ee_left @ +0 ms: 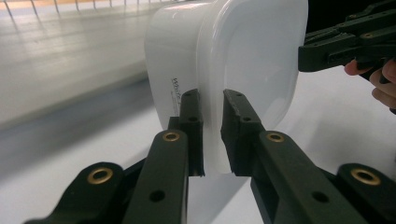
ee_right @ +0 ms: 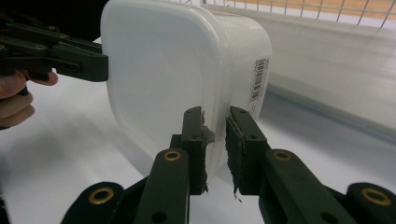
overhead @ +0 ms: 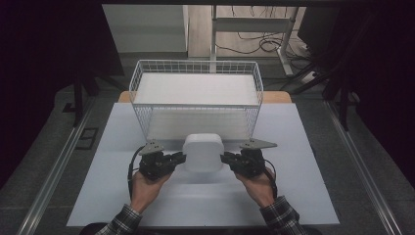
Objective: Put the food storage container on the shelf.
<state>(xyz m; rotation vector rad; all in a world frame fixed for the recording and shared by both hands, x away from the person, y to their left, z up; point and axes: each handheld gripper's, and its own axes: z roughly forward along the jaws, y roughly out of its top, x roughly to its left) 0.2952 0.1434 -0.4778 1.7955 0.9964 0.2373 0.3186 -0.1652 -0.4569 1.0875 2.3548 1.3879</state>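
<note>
A white plastic container with a lid (overhead: 203, 152) is held between the two grippers, just in front of the wire basket (overhead: 196, 69). My left gripper (overhead: 182, 157) is shut on the lid's rim at the container's left side; in the left gripper view the rim (ee_left: 212, 140) sits pinched between the jaws. My right gripper (overhead: 224, 157) is shut on the rim at the right side, where the rim (ee_right: 215, 140) runs between its jaws. The container (ee_right: 173, 79) shows a barcode label on its side wall. The container (ee_left: 224, 65) looks lifted or tilted off the white table.
The white wire basket stands at the back of the white table top (overhead: 293, 196), with a white liner inside. Dark floor and metal rails (overhead: 54, 171) flank the table. Cables and a desk frame (overhead: 254, 29) lie beyond.
</note>
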